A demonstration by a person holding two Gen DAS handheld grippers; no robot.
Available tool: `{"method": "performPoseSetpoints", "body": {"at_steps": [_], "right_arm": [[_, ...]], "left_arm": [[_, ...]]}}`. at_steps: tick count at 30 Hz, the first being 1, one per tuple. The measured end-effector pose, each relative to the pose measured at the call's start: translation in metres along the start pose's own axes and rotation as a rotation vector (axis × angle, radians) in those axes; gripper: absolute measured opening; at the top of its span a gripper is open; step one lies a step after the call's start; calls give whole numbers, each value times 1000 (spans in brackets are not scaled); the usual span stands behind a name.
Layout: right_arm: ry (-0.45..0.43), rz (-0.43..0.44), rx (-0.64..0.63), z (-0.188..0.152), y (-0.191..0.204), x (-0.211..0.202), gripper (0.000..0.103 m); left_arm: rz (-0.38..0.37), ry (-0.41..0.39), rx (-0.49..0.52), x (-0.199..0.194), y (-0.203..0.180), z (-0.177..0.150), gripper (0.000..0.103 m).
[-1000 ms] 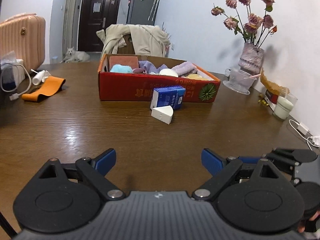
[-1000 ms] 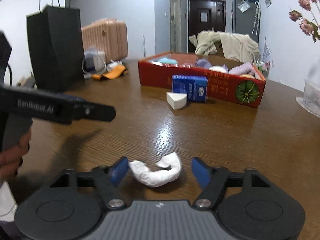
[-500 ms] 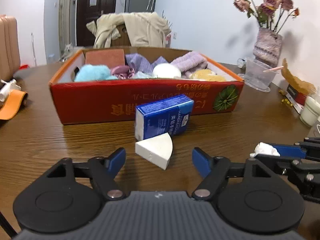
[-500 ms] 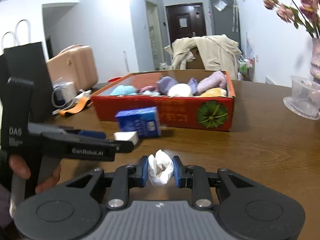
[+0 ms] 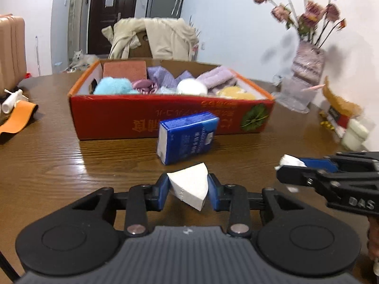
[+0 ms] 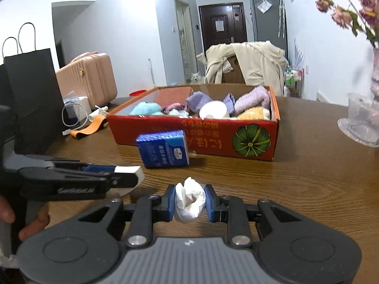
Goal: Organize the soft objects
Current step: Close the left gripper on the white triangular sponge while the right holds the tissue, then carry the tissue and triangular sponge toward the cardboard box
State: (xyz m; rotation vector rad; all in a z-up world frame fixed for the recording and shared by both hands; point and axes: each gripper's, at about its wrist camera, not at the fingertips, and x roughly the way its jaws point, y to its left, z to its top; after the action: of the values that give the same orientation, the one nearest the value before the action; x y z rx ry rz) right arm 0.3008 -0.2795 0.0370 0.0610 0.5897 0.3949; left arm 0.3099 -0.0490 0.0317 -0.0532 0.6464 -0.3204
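My left gripper (image 5: pixel 188 190) is shut on a white wedge-shaped sponge (image 5: pixel 189 189) just above the wooden table. My right gripper (image 6: pixel 190 200) is shut on a crumpled white tissue wad (image 6: pixel 189 200); it also shows at the right of the left wrist view (image 5: pixel 290 161). A red cardboard box (image 5: pixel 170 116) (image 6: pixel 196 139) behind them holds several soft things: a blue plush, purple cloths, a white ball, a yellow sponge. A blue tissue pack (image 5: pixel 187 137) (image 6: pixel 163 151) lies in front of the box.
A vase of dried roses (image 5: pixel 305 71) and a clear dish stand at the right with a candle jar (image 5: pixel 355 135). An orange strap (image 5: pixel 16 118), a black paper bag (image 6: pixel 30 99) and a cable lie at the left. A chair with a coat (image 6: pixel 246 66) stands behind the table.
My left gripper moved forward and shut on the white sponge. My right gripper closed on the tissue wad, lifted it and came nearer the box.
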Motion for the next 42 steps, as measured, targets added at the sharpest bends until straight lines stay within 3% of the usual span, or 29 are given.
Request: {"method": "performPoseSetpoints", "body": {"at_steps": [12, 16, 20, 24, 28, 32, 37, 40, 42], "right_arm": [[-54, 5, -30, -17, 70, -53, 25], [-62, -6, -69, -11, 81, -63, 25], [-89, -23, -106, 9, 77, -66, 25], [-136, -35, -138, 48, 57, -54, 25], [-128, -37, -116, 92, 20, -10, 25], [-64, -21, 11, 131, -30, 56, 25], [37, -111, 1, 152, -63, 137, 25], [115, -126, 12, 150, -76, 179, 27], [139, -94, 24, 146, -80, 193, 30]], "left_arm": [[-32, -150, 6, -110, 15, -20, 35], [-49, -188, -37, -121, 25, -17, 35], [-91, -211, -42, -111, 30, 8, 35], [-123, -222, -15, -81, 31, 58, 35], [-123, -159, -31, -13, 36, 112, 35], [-76, -67, -96, 65, 45, 148, 35], [-10, 15, -114, 134, 52, 164, 37], [24, 52, -134, 160, 54, 164, 53], [-5, 63, -138, 165, 57, 160, 66]]}}
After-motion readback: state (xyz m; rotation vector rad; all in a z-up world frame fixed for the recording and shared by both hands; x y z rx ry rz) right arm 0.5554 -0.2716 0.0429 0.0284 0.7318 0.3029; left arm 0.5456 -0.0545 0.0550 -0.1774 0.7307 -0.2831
